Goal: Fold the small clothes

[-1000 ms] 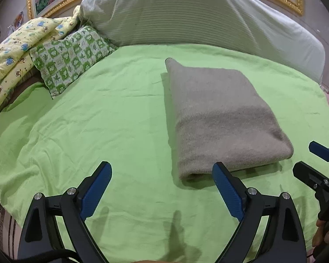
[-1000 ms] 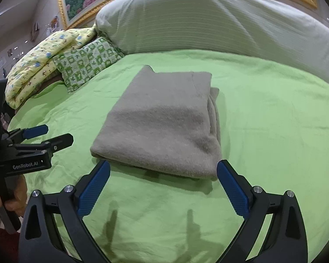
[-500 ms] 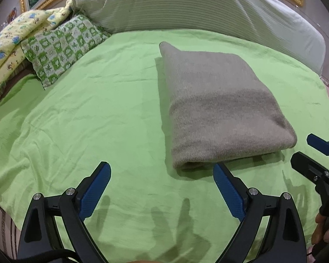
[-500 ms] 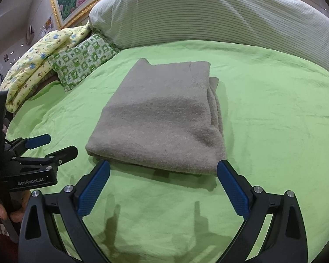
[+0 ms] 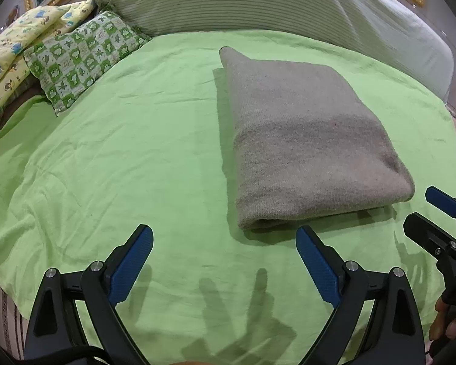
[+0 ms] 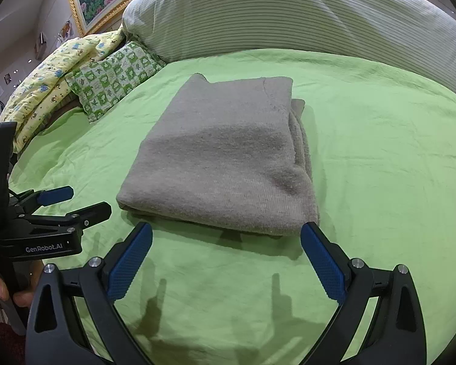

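Grey folded garment [image 5: 307,140] lies flat on green sheet [image 5: 136,152]. Left gripper [image 5: 225,240] and right gripper [image 6: 226,237] both spread wide, holding nothing, just short of its near edge.

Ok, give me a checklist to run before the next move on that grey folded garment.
1. Left gripper open and empty: ok.
2. Right gripper open and empty: ok.
3. Grey folded garment lying flat on the green sheet: ok.
4. Edges aligned: not ok; lower layers stick out along the garment's right side in the right wrist view.
5. Both grippers clear of the cloth: ok; they sit short of its near edge.
6. Whether another fold is needed: cannot tell.
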`<state>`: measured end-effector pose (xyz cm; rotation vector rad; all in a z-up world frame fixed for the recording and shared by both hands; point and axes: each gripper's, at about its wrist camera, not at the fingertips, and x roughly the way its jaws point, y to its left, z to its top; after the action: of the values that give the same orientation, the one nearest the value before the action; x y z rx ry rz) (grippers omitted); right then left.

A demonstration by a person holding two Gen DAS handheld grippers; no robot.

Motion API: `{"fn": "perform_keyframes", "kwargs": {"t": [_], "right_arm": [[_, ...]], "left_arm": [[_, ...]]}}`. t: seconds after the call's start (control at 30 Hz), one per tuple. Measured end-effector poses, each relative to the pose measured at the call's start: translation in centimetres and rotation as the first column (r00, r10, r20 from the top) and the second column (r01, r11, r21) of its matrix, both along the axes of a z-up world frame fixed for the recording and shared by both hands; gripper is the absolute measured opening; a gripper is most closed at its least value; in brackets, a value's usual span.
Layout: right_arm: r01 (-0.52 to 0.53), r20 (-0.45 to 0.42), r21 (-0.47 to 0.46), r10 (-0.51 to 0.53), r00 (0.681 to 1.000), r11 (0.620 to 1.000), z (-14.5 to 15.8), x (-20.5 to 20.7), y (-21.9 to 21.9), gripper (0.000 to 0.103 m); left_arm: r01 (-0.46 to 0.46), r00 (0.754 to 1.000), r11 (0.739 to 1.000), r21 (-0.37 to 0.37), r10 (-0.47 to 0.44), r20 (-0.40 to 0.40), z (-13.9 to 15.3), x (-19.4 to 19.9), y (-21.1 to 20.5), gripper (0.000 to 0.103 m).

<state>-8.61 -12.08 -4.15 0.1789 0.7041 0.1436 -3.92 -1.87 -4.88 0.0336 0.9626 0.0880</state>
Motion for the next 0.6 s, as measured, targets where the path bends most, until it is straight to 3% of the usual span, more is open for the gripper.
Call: {"fn": "perform_keyframes", "kwargs": {"t": [0.6], "right_arm": [[-0.011,0.002,-0.001,0.011,1.000,1.000,0.40,0.56,0.25,0.098]], "left_arm": [[-0.005,1.000,1.000,0.011,0.005,0.024,0.66,-0.15,-0.65,0.097]]}}
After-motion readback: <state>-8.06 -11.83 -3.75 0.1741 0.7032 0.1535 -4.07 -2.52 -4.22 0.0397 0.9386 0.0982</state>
